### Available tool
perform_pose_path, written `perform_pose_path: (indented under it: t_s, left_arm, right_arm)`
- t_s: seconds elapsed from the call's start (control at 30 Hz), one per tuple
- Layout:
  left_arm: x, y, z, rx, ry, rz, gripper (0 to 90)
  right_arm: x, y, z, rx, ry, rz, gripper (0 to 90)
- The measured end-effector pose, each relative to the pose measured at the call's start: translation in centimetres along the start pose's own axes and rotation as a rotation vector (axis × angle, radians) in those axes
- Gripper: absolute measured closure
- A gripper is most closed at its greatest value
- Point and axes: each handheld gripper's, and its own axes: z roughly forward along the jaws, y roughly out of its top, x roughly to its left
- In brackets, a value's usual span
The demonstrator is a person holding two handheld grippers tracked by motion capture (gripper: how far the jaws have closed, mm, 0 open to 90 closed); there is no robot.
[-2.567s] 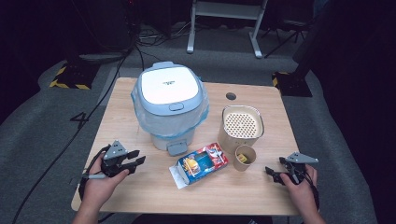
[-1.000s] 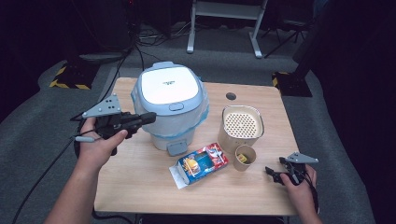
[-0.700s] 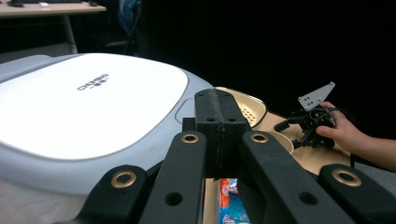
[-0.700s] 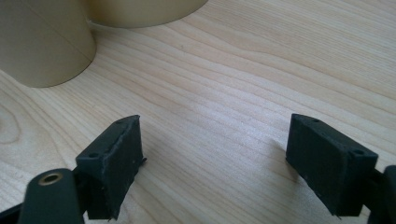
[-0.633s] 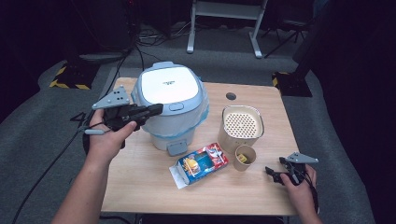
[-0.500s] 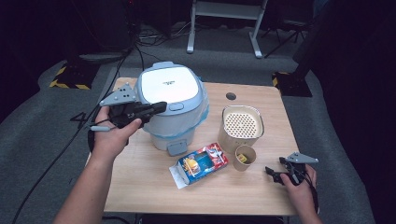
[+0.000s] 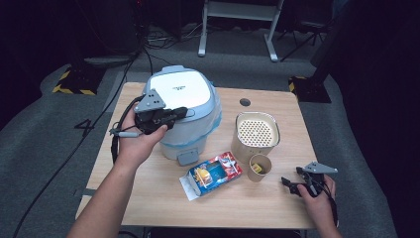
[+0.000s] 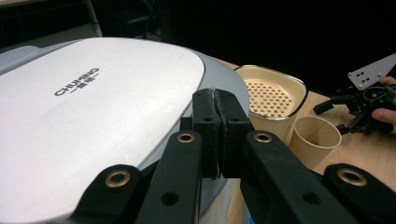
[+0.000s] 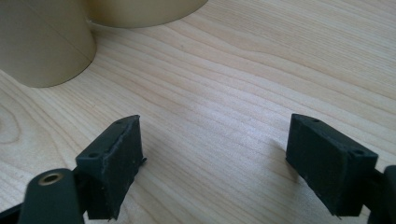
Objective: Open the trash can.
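left gripper (image 7: pixel 173 115), jaws pressed together on nothing, hovers at the lid edge of the rice cooker (image 7: pixel 181 89) at the table's (image 7: pixel 277 208) back left. pressing its front latch (image 7: pixel 187 157) squarely should open it. right gripper (image 7: pixel 293 184) rests open, empty.

A recording studio or lab rather than a home; a lone wooden table (image 7: pixel 277 208) on grey carpet (image 7: pixel 49 148); black surroundings; trailing cables (image 7: pixel 89 134); hazard-striped tape (image 7: pixel 69 89); a metal stand (image 7: pixel 237 25).
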Motion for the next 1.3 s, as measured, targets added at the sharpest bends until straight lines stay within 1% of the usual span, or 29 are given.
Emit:
perform_pose_path:
  t_s: [0.1,0.13,0.2,0.27,0.3,0.37,0.4,0.43,0.47,0.5,0.57,0.6,0.63,0.67,0.73,0.8,0.9,0.93,0.97,1.03,1.07,1.1,1.2,1.23,1.3]
  left_arm:
    - [0.0,0.1,0.1,0.004,0.007,-0.004,89.4]
    - [0.0,0.1,0.1,0.004,0.017,-0.003,89.6]
    - [-0.1,0.1,0.1,0.006,0.034,0.007,90.0]
    - [-0.4,0.2,0.1,0.012,0.052,0.033,90.0]
    - [-0.4,0.2,0.1,0.012,0.052,0.033,90.0]
    - [-0.6,0.2,0.2,0.017,0.067,0.035,90.0]
    - [-0.8,0.3,0.2,0.029,0.067,0.042,90.0]
    - [-0.8,0.3,0.2,0.029,0.067,0.042,90.0]
    - [-1.0,0.4,0.3,0.038,0.061,0.038,90.0]
    - [-1.1,0.4,0.3,0.045,0.062,0.042,90.0]
    - [-1.2,0.6,0.3,0.053,0.076,0.052,90.0]
    - [-1.2,0.5,0.3,0.059,0.094,0.066,90.0]
    - [-1.2,0.5,0.3,0.059,0.094,0.066,90.0]
    - [-1.2,0.5,0.3,0.054,0.086,0.053,90.0]
    - [-1.1,0.4,0.3,0.04,0.052,0.021,90.0]
    - [-1.0,0.3,0.3,0.024,0.023,-0.001,88.7]
    - [-1.2,0.0,0.5,-0.012,-0.017,-0.015,66.0]
    - [-1.5,-0.2,0.5,-0.033,-0.044,-0.013,58.9]
    - [-1.7,-0.3,0.5,-0.048,-0.076,-0.011,54.6]
    - [-2.3,-0.6,0.5,-0.072,-0.14,-0.024,47.6]
    - [-2.7,-0.7,0.5,-0.075,-0.155,-0.019,45.0]
    - [-3.0,-0.9,0.5,-0.068,-0.16,-0.005,44.3]
    - [-3.9,-1.3,0.5,-0.045,-0.152,0.036,42.1]
    - [-4.2,-1.5,0.5,-0.045,-0.155,0.04,41.9]
    - [-4.7,-1.8,0.7,-0.038,-0.176,0.038,40.8]
  right_arm:
    - [0.0,0.0,0.0,0.0,0.0,0.0,18.7]
    - [0.0,0.0,0.0,0.0,0.0,0.0,18.7]
    - [0.0,0.0,0.0,0.0,0.0,0.0,18.7]
    - [0.0,0.0,0.0,0.0,0.0,0.0,18.7]
    - [0.0,0.0,0.0,0.0,0.0,0.0,18.7]
    - [0.0,0.0,0.0,0.0,-0.001,0.0,18.6]
    - [0.0,0.0,0.0,0.0,-0.001,-0.001,18.6]
    - [0.0,0.0,0.0,0.0,-0.001,-0.001,18.6]
    - [0.0,0.0,0.0,0.0,-0.001,-0.001,18.6]
    - [0.0,0.0,0.0,0.0,-0.001,-0.001,18.6]
    - [0.0,0.0,0.0,0.0,-0.001,-0.001,18.6]
    - [0.0,0.0,0.0,0.0,-0.001,-0.001,18.6]
    - [0.0,0.0,0.0,0.0,-0.001,-0.001,18.6]
    - [0.0,0.0,0.0,0.0,-0.002,-0.001,18.6]
    - [0.0,0.0,0.0,0.0,-0.002,-0.001,18.5]
    - [0.0,0.0,0.0,0.0,-0.001,-0.001,18.6]
    - [0.0,0.0,0.0,0.0,-0.001,-0.001,18.5]
    - [0.0,0.0,0.0,0.0,-0.001,0.0,18.6]
    - [0.0,0.0,0.0,0.0,-0.001,0.0,18.6]
    - [0.0,0.0,0.0,0.0,-0.001,0.0,18.5]
    - [0.0,0.0,0.0,0.0,-0.001,0.0,18.5]
    - [0.0,0.0,0.0,0.0,-0.001,-0.001,18.5]
    - [0.0,0.0,0.0,0.0,-0.001,0.0,18.5]
    - [0.0,0.0,0.0,0.0,-0.001,0.0,18.5]
    - [0.0,0.0,0.0,0.0,-0.001,0.0,18.5]
